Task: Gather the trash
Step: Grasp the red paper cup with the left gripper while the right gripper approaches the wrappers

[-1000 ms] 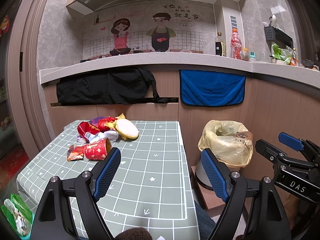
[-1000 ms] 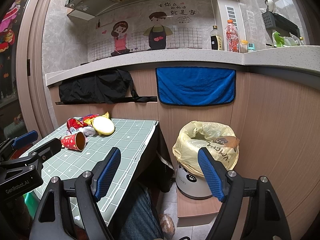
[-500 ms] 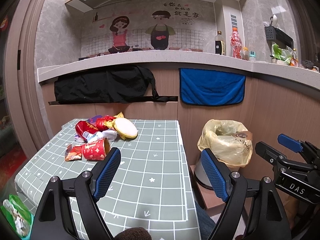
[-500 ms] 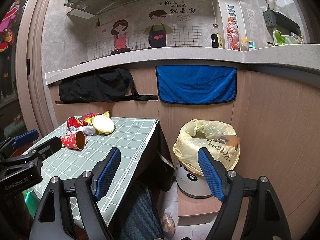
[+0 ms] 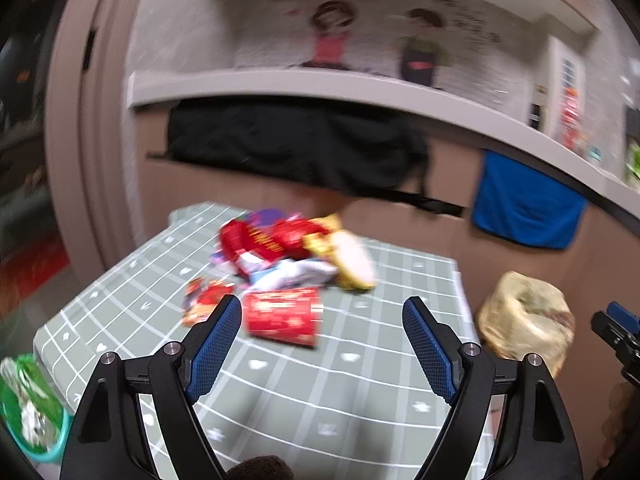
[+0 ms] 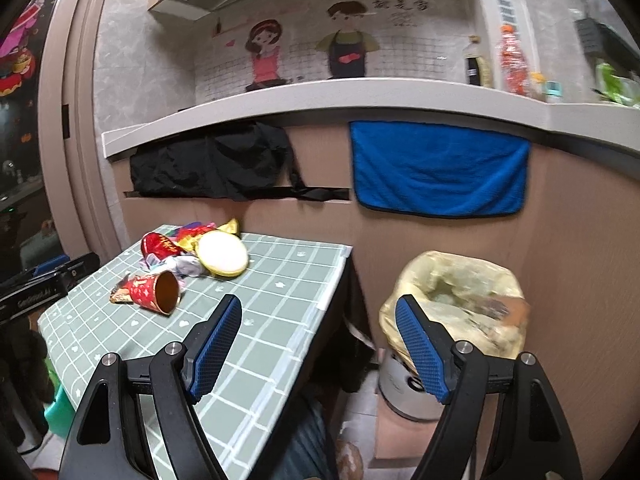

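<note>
I am looking at the red paper cup (image 6: pixel 154 293), which is lying on its side on the near edge of the trash pile (image 6: pixel 192 252), its open mouth turned toward the right-hand camera; I judge it light, thin-walled and easy to crush, so I would be closing across its body near the stiffer rolled rim rather than mid-wall. Behind the cup are lying crumpled red and yellow wrappers (image 5: pixel 276 236), which I expect to be soft, crinkly and slippery, and a pale round lid (image 6: pixel 222 254) just beyond the cup, flat and awkward to pinch except at its edge. All of it is sitting on the far half of the green checked table (image 6: pixel 256 344). My left gripper (image 5: pixel 322 344) is hovering with jaws spread wide and nothing between them, the cup appearing just past its left finger. My right gripper (image 6: pixel 318 346) is also gaping empty, well to the right of the cup, past the table's corner. The yellow-lined bin (image 6: pixel 460 304) is standing on the floor right of the table, well apart from the cup. The left view is smeared with blur but is showing the cup's side and a small orange wrapper (image 5: pixel 200 304) beside it; the right view is sharp and is showing the cup's hollow interior and the bin's open mouth.
</note>
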`<state>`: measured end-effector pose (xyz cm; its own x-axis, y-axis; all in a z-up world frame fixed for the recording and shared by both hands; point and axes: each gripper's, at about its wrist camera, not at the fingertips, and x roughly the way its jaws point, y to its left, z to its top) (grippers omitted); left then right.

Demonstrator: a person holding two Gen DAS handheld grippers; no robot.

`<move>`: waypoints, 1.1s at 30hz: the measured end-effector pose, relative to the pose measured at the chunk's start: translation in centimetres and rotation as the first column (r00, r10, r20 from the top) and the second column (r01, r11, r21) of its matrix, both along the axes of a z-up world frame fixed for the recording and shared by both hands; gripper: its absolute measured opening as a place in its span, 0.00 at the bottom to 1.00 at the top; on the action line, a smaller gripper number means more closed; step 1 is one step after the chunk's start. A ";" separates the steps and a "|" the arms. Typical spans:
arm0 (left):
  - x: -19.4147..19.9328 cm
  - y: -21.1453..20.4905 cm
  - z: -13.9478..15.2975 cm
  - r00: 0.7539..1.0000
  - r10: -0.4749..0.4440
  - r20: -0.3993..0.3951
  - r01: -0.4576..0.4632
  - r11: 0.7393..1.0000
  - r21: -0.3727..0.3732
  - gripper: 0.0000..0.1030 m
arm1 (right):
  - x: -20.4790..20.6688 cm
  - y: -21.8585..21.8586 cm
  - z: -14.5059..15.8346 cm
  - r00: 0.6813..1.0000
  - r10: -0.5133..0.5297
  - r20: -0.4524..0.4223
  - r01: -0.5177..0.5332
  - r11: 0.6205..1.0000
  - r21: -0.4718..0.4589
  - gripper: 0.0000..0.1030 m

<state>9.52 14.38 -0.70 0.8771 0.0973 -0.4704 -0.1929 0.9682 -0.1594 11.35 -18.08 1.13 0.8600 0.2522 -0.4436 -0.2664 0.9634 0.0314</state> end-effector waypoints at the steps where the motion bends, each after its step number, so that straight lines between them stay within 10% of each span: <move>1: 0.3 1.2 -0.5 1.000 0.013 -0.007 -0.013 1.000 -0.008 0.80 | 0.7 0.6 -0.1 1.000 0.011 -0.007 -0.011 1.000 -0.005 0.75; 16: 7.8 10.8 -8.5 0.972 -0.009 -0.234 -0.040 0.978 -0.203 0.80 | 10.0 10.9 -3.7 0.974 0.175 -0.143 -0.185 0.981 -0.063 0.74; 27: 10.6 -0.1 -7.0 0.979 0.041 -0.200 -0.009 0.987 0.161 0.80 | 13.0 10.1 -6.3 0.960 0.172 -0.219 -0.180 0.984 -0.014 0.74; 33: 12.4 0.5 -8.6 0.961 0.085 -0.262 -0.051 0.990 0.133 0.66 | 12.6 7.1 -7.1 0.968 0.124 -0.219 -0.128 0.992 -0.005 0.74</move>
<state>21.94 14.91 -9.32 0.7107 0.2243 -0.6667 -0.2780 0.9602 0.0267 23.98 -11.02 -5.92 0.7041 0.3423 -0.6222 -0.3745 0.9234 0.0842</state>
